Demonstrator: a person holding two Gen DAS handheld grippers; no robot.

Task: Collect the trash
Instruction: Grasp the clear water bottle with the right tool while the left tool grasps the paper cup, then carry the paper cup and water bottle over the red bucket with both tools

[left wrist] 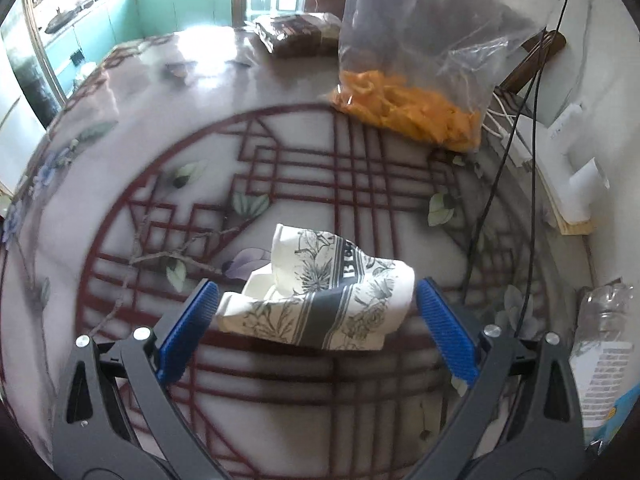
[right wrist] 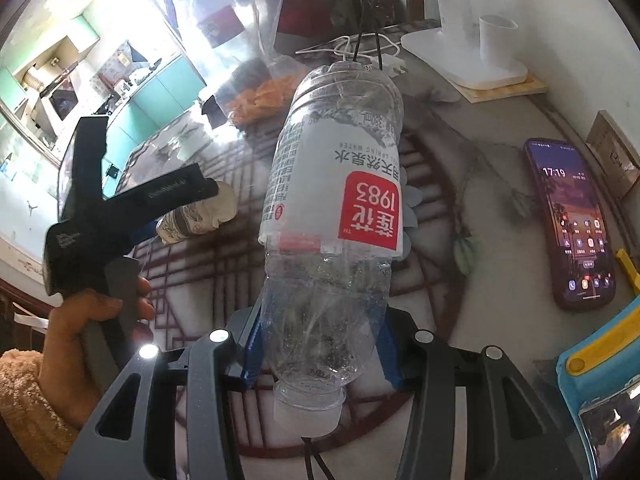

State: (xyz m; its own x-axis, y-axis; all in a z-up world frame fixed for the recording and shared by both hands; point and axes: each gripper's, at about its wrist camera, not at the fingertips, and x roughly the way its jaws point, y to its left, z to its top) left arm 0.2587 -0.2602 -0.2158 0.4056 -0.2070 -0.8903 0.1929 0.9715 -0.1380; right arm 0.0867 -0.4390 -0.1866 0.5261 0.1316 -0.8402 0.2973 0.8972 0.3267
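A crumpled paper wrapper (left wrist: 320, 300) with a grey flower print lies on the patterned table (left wrist: 280, 152). My left gripper (left wrist: 316, 294) hangs over it, open, a blue pad (left wrist: 192, 328) on each side of the wrapper; the left pad is at its edge. In the right wrist view the same wrapper (right wrist: 200, 216) shows under the left gripper, which a hand (right wrist: 92, 320) holds. My right gripper (right wrist: 320, 320) is shut on a clear plastic bottle (right wrist: 336, 184) with a red and white label. It grips the bottle near the neck, cap toward the camera, above the table.
A clear bag of orange pieces (left wrist: 408, 108) stands at the back right, a dark packet (left wrist: 296, 32) behind it. Black cables (left wrist: 500, 200) run down the right side. A phone (right wrist: 572, 224), a white stand on a wooden board (right wrist: 468, 60) and a blue-yellow case (right wrist: 600, 380) lie to the right.
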